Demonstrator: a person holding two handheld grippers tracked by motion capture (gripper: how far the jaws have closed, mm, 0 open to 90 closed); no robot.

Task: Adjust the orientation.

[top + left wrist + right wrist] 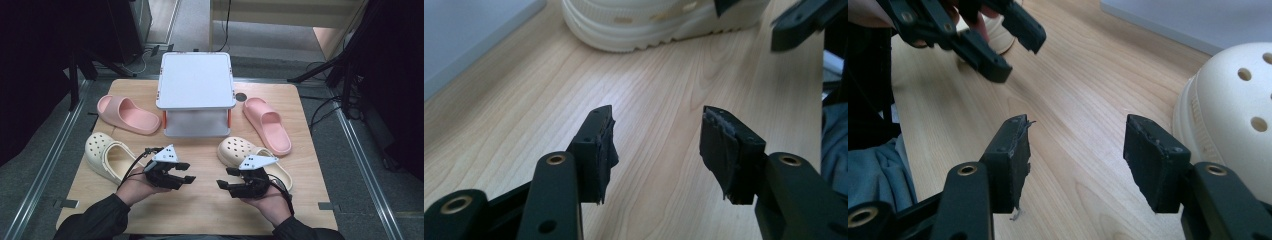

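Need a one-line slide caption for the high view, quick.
Open left gripper and right gripper face each other above wooden table, between two cream perforated clogs.

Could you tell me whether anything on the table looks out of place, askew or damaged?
The black padding on the right gripper is frayed, with a loose thread hanging off one jaw, and the left gripper has ragged pads too. The cream clogs and pink slides lie split up, one of each on either side of the white stand.

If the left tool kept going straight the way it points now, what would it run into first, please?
Most likely the cream clog on the person's right: the left tool is open, with bare table ahead and that clog's sole beyond. The right tool sits just to the side, so depth is uncertain.
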